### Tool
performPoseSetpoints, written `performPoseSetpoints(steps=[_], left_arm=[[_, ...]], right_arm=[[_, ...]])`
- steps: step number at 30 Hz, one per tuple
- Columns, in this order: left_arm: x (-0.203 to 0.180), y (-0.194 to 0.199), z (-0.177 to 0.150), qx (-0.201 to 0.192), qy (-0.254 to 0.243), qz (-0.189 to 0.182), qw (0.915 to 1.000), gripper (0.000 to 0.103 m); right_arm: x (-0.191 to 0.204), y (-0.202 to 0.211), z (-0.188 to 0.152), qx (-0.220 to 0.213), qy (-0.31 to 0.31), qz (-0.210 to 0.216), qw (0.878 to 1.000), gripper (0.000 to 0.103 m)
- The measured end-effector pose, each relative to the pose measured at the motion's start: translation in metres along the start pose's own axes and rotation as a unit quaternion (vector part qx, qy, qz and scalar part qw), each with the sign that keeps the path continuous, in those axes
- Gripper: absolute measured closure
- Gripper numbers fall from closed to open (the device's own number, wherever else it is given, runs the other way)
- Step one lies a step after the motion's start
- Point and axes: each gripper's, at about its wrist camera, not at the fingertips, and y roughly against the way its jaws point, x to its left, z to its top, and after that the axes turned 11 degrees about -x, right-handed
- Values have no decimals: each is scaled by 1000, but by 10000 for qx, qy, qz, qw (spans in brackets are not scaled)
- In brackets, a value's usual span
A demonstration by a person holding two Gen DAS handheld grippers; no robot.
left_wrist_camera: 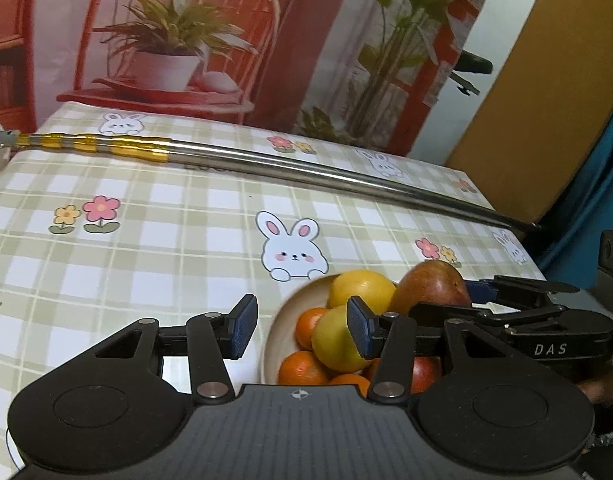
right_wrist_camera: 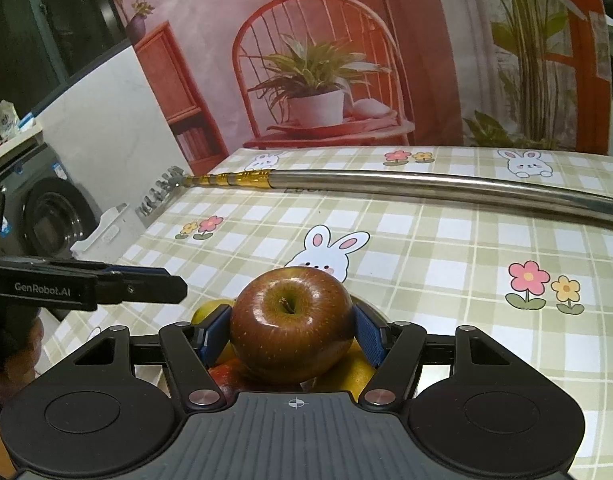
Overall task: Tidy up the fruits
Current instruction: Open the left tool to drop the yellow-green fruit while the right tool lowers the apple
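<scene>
A beige plate [left_wrist_camera: 277, 334] on the checked tablecloth holds several fruits: a yellow citrus [left_wrist_camera: 360, 290], a yellow-green fruit [left_wrist_camera: 332, 342] and small tangerines [left_wrist_camera: 302, 368]. My left gripper [left_wrist_camera: 302, 330] is open and empty over the plate's left part, and it shows side-on in the right wrist view [right_wrist_camera: 174, 286]. My right gripper [right_wrist_camera: 291, 338] is shut on a dark red apple [right_wrist_camera: 290, 324], stem up, above the pile. In the left wrist view that apple [left_wrist_camera: 426, 284] sits at the plate's far right between the right gripper's [left_wrist_camera: 462, 300] blue pads. Whether it rests on the other fruits is hidden.
A long steel pole [left_wrist_camera: 306, 172] with gold bands lies across the far half of the table [right_wrist_camera: 446, 240]. A printed backdrop stands behind it. A cardboard box [left_wrist_camera: 546, 120] is at the right edge and a washing machine [right_wrist_camera: 54, 216] stands beyond the left edge.
</scene>
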Motion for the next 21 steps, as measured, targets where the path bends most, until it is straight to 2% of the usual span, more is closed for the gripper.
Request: performPoseSetpoints(steps=[3,9,17,21], left_arm=[[0,1,0,-52,26,65,10000,46],[0,4,-1,-67,-12,141,9999,46],[-1,5,-2,-56,-3,183,9998,45],[-2,5,-1,-70,-22,232,9997,39]], right_arm=[[2,-3,1,42,135,-27,9999,41],[13,-9,4,190,547,-61,9983,41],[9,-7,4,183,392,-47,9991,40],[9,-6,4,150,382,-82,9991,36]])
